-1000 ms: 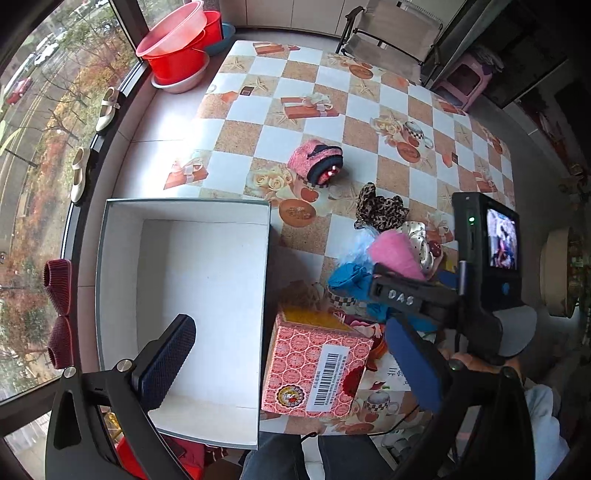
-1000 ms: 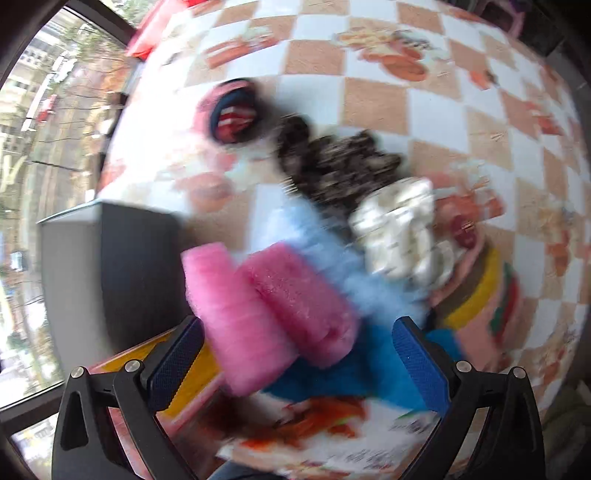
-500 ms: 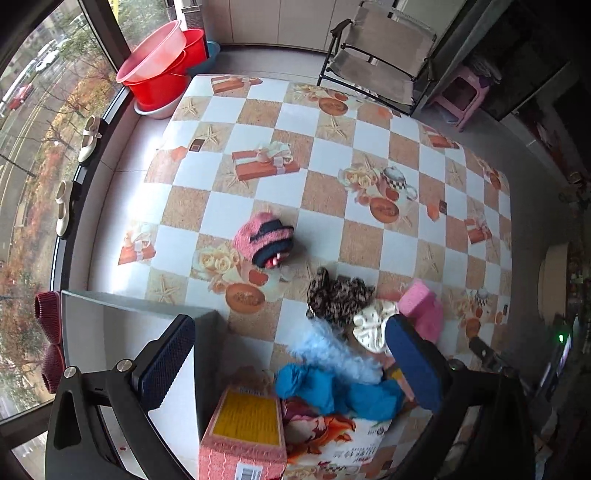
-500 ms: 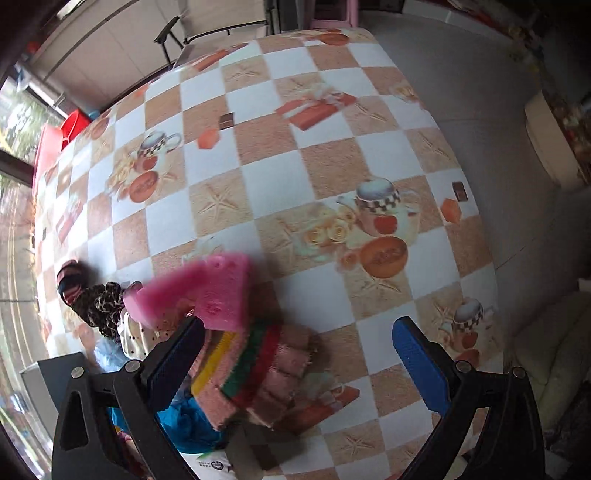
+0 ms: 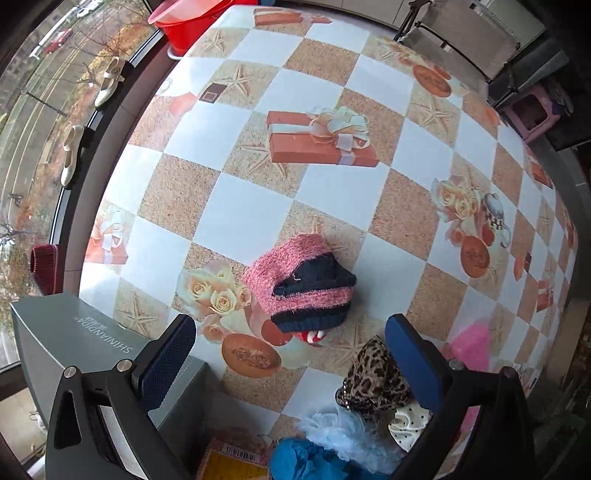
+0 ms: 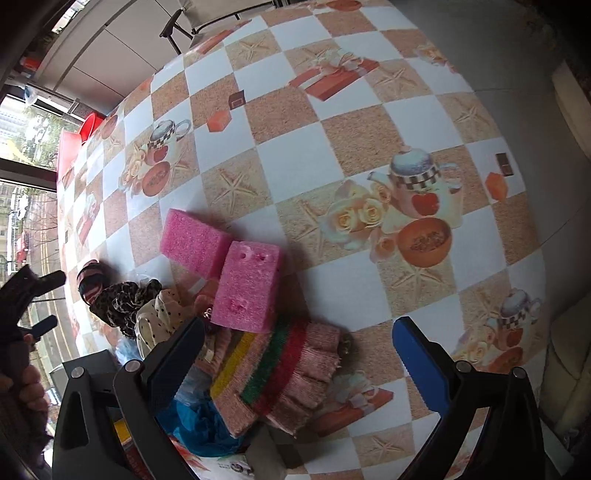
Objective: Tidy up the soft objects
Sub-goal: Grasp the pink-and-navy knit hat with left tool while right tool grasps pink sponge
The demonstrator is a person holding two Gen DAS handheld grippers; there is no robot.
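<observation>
A pink and navy knitted hat [image 5: 301, 282] lies on the patterned table, just ahead of my open left gripper [image 5: 290, 352], whose jaws hold nothing. A leopard-print cloth [image 5: 373, 380], a pale blue fluffy piece [image 5: 343, 435] and a blue cloth [image 5: 303, 461] lie at its lower right. My right gripper [image 6: 297, 356] is open over a striped knitted piece [image 6: 280, 373]. Two pink foam blocks [image 6: 225, 266] lean behind it, with a polka-dot cloth [image 6: 162, 321] and the leopard-print cloth [image 6: 122, 299] to the left.
A grey box [image 5: 74, 343] stands at the lower left in the left wrist view, with a patterned carton [image 5: 232, 461] beside it. Red basins [image 5: 184, 18] sit at the table's far corner. A folding chair [image 5: 461, 40] stands beyond the far edge. Shoes [image 5: 110, 79] lie by the window.
The left gripper has moved forward and lower over the knitted hat, leaving the box behind. The right gripper has dropped closer to the striped piece and foam blocks.
</observation>
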